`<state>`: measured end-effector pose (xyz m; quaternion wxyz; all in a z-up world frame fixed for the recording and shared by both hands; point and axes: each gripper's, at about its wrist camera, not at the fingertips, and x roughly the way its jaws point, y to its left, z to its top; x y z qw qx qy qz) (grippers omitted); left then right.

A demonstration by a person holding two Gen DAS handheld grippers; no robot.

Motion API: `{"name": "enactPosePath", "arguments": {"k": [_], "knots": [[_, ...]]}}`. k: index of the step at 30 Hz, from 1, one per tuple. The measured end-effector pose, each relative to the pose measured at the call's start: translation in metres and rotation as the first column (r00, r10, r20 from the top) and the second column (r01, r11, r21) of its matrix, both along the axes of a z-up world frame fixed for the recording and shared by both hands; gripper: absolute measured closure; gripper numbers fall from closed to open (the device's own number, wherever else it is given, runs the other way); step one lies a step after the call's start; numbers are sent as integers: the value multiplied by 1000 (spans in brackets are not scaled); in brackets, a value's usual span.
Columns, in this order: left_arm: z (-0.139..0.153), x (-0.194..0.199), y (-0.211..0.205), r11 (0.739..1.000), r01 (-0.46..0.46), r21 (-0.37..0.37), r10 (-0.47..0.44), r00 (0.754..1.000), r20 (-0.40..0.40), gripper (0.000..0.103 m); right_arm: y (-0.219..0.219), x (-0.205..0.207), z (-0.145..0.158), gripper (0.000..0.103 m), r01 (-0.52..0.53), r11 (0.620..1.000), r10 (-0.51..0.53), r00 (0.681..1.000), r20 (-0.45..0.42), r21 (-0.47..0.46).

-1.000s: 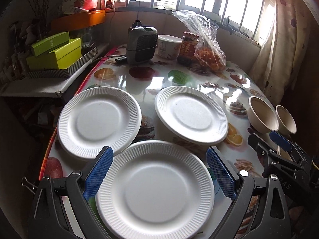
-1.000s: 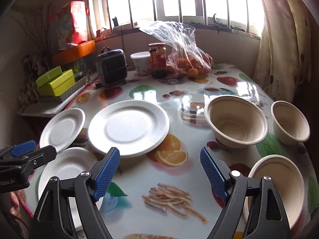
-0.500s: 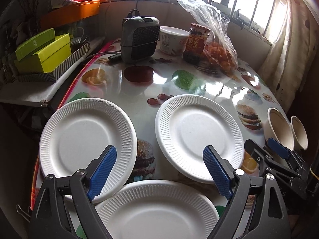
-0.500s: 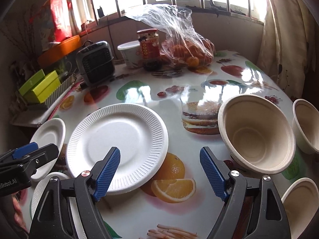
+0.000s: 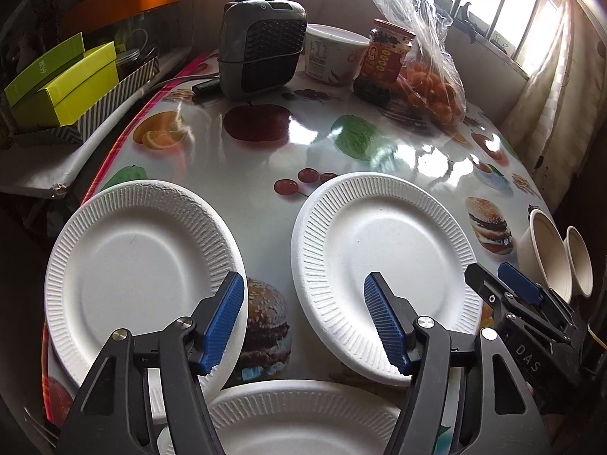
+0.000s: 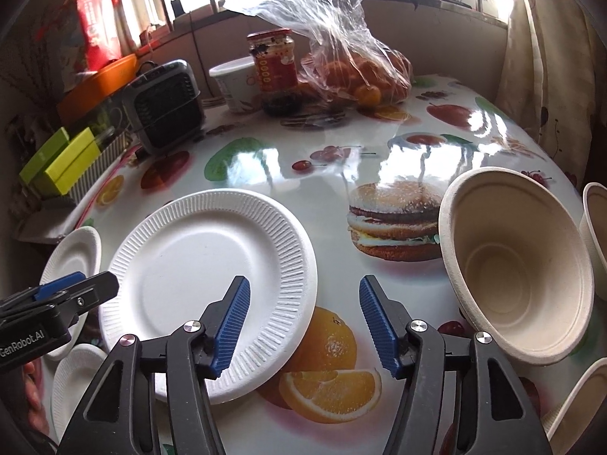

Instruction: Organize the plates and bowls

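Three white paper plates lie on the fruit-print table: one at the left (image 5: 140, 276), one at the right (image 5: 383, 273), one nearest (image 5: 303, 417). My left gripper (image 5: 303, 292) hovers over the gap between the two far plates. Its jaws are closing with nothing pressed between them. In the right wrist view, my right gripper (image 6: 303, 292) hangs over the right rim of a plate (image 6: 205, 276) and bare tablecloth. Its jaws are closing too, and they are empty. A beige bowl (image 6: 519, 273) lies tipped to its right, with two more bowls (image 6: 595, 227) (image 6: 584, 405) beyond.
At the back of the table (image 5: 265, 159) stand a grey heater (image 5: 261, 45), a white tub (image 5: 334, 53), a red jar (image 5: 383, 60) and a plastic bag of oranges (image 5: 428, 72). Green boxes (image 5: 64, 83) sit on a side shelf at the left. A curtain hangs at the right.
Both grippers have moved forward and lower over the table, so plates and bowls look larger. The nearest plate has slid to the bottom edge. Both pairs of jaws have narrowed.
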<state>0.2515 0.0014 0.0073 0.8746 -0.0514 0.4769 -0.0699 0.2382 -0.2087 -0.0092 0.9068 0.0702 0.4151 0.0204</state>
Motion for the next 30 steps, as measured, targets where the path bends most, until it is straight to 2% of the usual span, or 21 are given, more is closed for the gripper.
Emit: {"name": "enactPosePath", "arguments": {"k": [3,11,15,17,21,24,30], "knots": [[-3,1,-2,1000,2,3,-2,1000,-3,37,-2,3,-2,51,2,1000,-2,1000,-10,-2],[-9,5,-5,1000,5,3,-4,1000,-29,45,-6,7,-7,60,4,1000,-4,999,-37,12],[-9,5,-8,1000,13,8,-13,999,-29,47,-7,7,-8,69,2,999,-1,999,-38,32],[-8,5,-10,1000,25,4,-24,999,-29,54,-7,7,-7,71,-1,999,2,999,-37,41],[-9,5,-13,999,36,8,-36,999,-34,57,-7,6,-7,80,-3,999,5,999,-34,49],[-11,6,-14,999,46,-1,-46,998,-42,62,-7,6,-6,80,-6,998,8,999,-31,61],[-9,5,-17,998,55,2,-55,998,-37,63,-8,5,-6,83,-11,997,13,1000,-24,76]]}}
